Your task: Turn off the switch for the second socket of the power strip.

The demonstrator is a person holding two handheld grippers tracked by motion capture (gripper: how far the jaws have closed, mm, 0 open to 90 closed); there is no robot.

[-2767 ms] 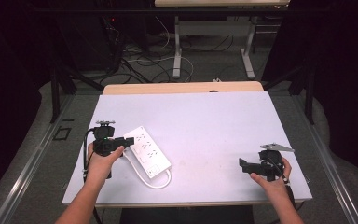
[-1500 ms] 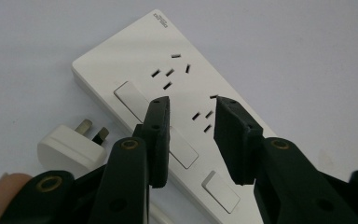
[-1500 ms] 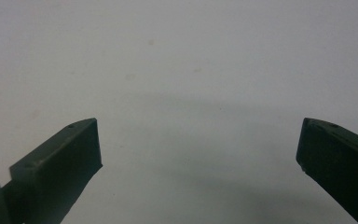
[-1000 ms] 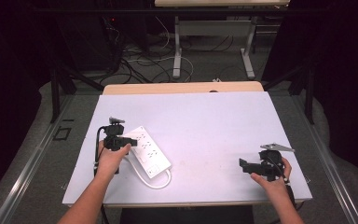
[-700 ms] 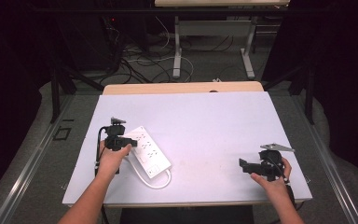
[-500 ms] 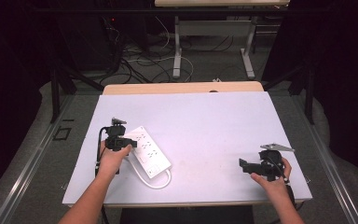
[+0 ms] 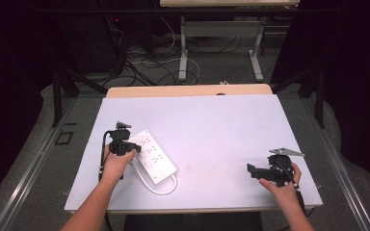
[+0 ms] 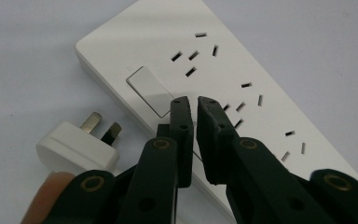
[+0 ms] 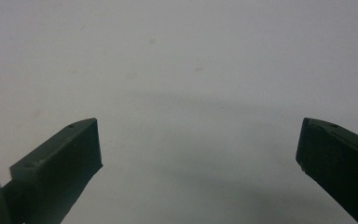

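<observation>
High view showed a pale surface (image 7: 231,125) with a white power strip (image 7: 153,155) lying near its left front. The left hand-held gripper (image 8: 190,106), jaws nearly closed on nothing, hovered over the strip's switch (image 8: 150,89), beside a white plug (image 8: 77,148). The right hand-held gripper (image 7: 251,169) was spread wide over bare surface, well apart.

Power strip (image 8: 242,88): white plastic, smooth, slight sheen; switch (image 8: 150,91) same finish. Plug (image 8: 77,148): white plastic, dull metal prongs. Left gripper (image 8: 195,103): black matt plastic jaws with brass-coloured rivets. Right gripper (image 9: 198,144): jaws matt black, faintly grainy. Table (image 7: 212,125): matt pale sheet, smooth; bare wood strip at far edge.
</observation>
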